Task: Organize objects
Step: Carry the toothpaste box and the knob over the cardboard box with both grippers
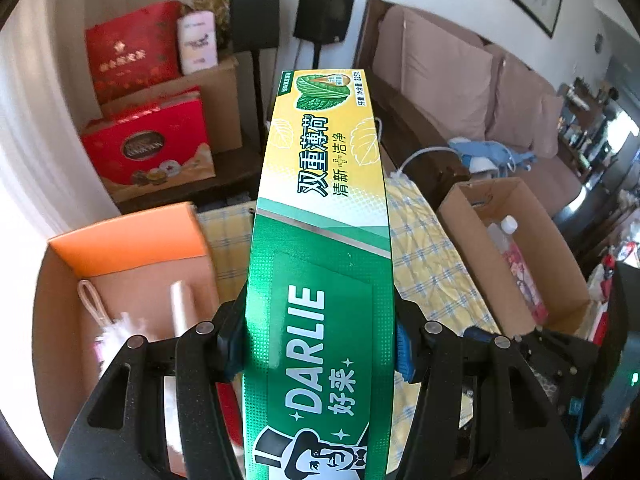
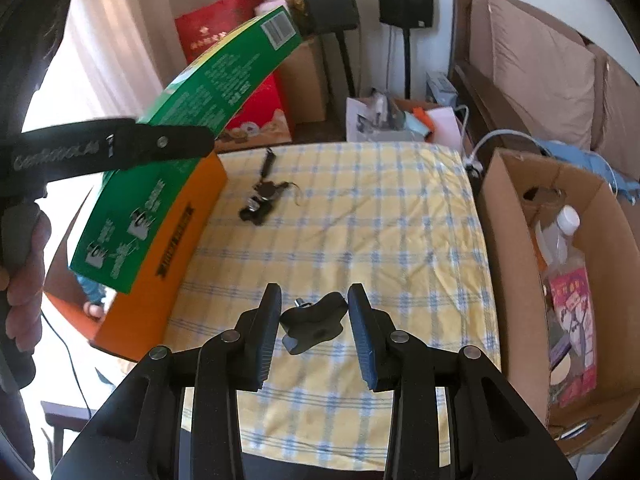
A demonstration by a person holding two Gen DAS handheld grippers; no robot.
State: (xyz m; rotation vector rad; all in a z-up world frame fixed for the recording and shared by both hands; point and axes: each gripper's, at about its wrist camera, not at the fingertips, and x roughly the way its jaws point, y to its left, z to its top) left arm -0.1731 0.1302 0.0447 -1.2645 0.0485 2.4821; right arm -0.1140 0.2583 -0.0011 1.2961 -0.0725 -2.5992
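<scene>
My left gripper (image 1: 320, 344) is shut on a green and yellow Darlie toothpaste box (image 1: 320, 208), which stands lengthwise out from the jaws, lifted above the table. In the right wrist view the same box (image 2: 192, 128) hangs over the orange-sided carton (image 2: 168, 248), held in the left gripper (image 2: 160, 142) by a person's hand (image 2: 24, 272). My right gripper (image 2: 314, 292) has a small black star knob (image 2: 316, 322) between its pads, above the yellow checked tablecloth (image 2: 360, 220). The pads look closed on its sides.
The orange-flapped carton (image 1: 124, 240) at the left holds a few pale items. A brown cardboard box (image 2: 508, 240) at the right holds a bottle and a pink packet. A bunch of keys (image 2: 260, 200) lies on the cloth. Red gift boxes, speakers and a sofa stand behind.
</scene>
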